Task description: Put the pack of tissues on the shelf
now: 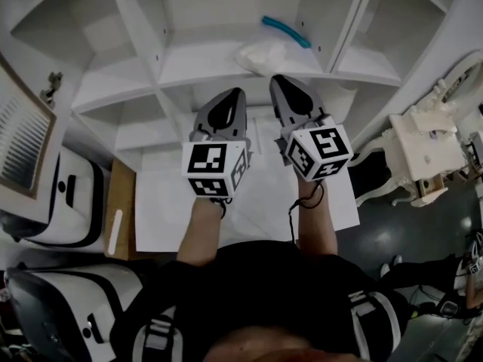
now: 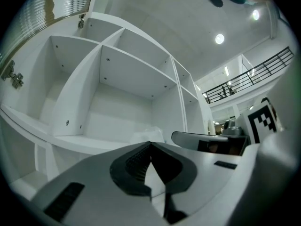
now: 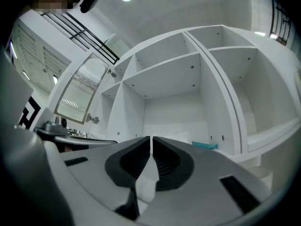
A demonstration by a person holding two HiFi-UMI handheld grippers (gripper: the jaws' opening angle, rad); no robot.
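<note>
The pack of tissues (image 1: 260,55), white and crinkled, lies on a middle board of the white shelf unit (image 1: 189,70). It also shows past the left jaws (image 2: 149,134) and, faintly, past the right jaws (image 3: 180,136). My left gripper (image 1: 234,93) sits just below and left of the pack, its jaws shut and empty (image 2: 150,143). My right gripper (image 1: 278,79) points at the shelf edge just under the pack. Its jaws (image 3: 151,138) stand all but together, with a hairline slit and nothing between them.
A teal strip (image 1: 285,31) lies behind the pack in the same compartment (image 3: 204,145). A louvred door (image 1: 23,134) hangs open at the left above white cases (image 1: 68,202). An ornate white piece of furniture (image 1: 423,153) stands at the right.
</note>
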